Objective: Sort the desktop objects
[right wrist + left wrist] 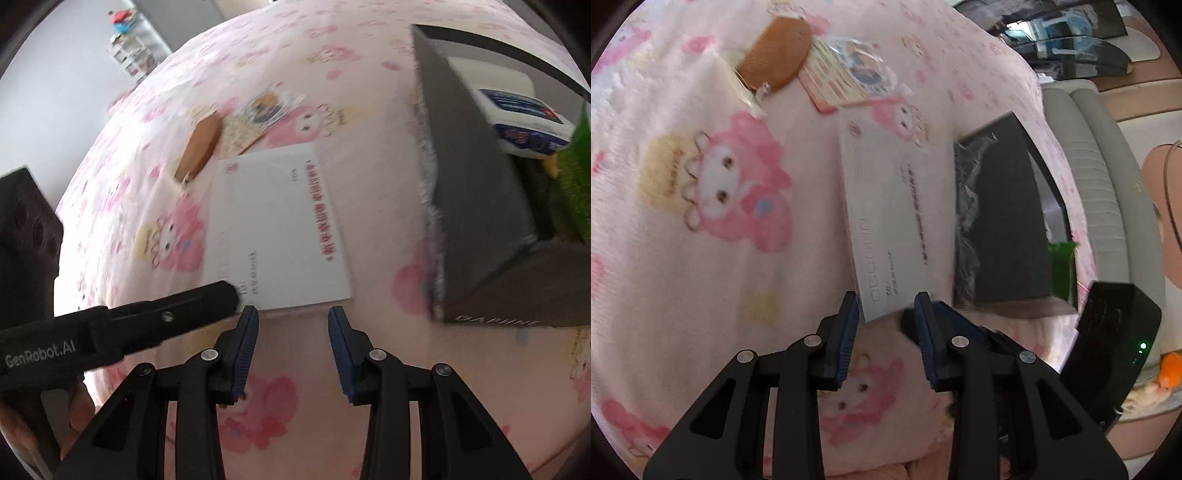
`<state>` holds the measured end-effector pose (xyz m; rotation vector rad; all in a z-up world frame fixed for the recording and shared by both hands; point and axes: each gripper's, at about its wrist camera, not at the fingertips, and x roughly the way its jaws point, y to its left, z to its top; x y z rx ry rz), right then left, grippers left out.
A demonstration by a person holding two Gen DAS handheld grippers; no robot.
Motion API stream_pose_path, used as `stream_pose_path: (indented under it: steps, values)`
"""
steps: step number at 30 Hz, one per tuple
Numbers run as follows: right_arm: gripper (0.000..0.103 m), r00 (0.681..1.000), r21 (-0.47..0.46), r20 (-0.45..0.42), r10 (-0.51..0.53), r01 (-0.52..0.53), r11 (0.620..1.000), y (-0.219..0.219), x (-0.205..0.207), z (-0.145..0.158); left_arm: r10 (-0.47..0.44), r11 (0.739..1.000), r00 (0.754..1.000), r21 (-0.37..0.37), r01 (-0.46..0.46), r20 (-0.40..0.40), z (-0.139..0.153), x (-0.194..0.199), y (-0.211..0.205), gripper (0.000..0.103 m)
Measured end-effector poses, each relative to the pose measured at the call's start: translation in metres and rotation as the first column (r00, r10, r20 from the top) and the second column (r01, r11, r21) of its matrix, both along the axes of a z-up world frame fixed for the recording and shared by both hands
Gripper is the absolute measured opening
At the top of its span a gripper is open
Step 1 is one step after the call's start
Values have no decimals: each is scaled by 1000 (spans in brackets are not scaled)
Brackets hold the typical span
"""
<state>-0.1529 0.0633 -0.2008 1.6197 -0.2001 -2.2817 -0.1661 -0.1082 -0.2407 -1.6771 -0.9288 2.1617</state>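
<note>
In the left wrist view, the left gripper (886, 306) is seen with its jaws apart, the near edge of a flat white paper envelope (897, 218) lying between the fingertips on a pink cartoon-printed blanket (683, 258); just right of the envelope a dark grey open cardboard box (1001, 221) is placed; beyond, a brown ridged oval comb (775, 55) and a printed card in clear wrap (846, 77) are laid. In the right wrist view, the right gripper (293, 314) is held with jaws apart, nothing between them, just short of the envelope (277, 225); the left gripper (225, 295) is seen at the envelope's near left corner; a white and blue packet (524, 118) is seen inside the box (480, 192).
</note>
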Motion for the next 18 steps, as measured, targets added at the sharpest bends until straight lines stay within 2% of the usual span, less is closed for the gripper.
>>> stream_pose_path:
  steps: [3, 6, 7, 9, 10, 12, 16, 18]
  values:
    - [35, 1000, -17, 15, 0, 0, 1000, 2, 0, -5, 72, 997, 996, -3, -72, 43, -13, -6, -13, 30]
    - [35, 999, -30, 44, -7, 8, 1000, 1, 0, -13, 92, 996, 994, -5, -92, 57, -23, -14, -15, 30]
    - [35, 999, -30, 44, -10, 12, 999, 0, 0, -15, 87, 996, 995, -11, -87, 57, -24, -16, -13, 28]
    - [35, 999, -31, 37, -7, 8, 999, -1, 2, -14, 53, 998, 997, -33, -51, 51, -23, -15, -4, 18]
    - [35, 999, -31, 33, -6, 7, 999, -1, 2, -13, 35, 999, 998, -43, -33, 48, -23, -15, 0, 17]
    - [35, 1000, -9, 11, -2, 2, 1000, -1, 2, -10, 6, 999, 999, -33, -4, 53, -21, -11, 6, 17]
    - [35, 999, 54, -41, 7, -4, 999, 2, 2, -3, -62, 997, 997, 37, 60, 49, -8, 3, 13, 16]
    - [35, 999, 63, -46, 3, -1, 998, 5, 2, -2, -47, 999, 998, 21, 46, 38, 0, 4, 10, 22]
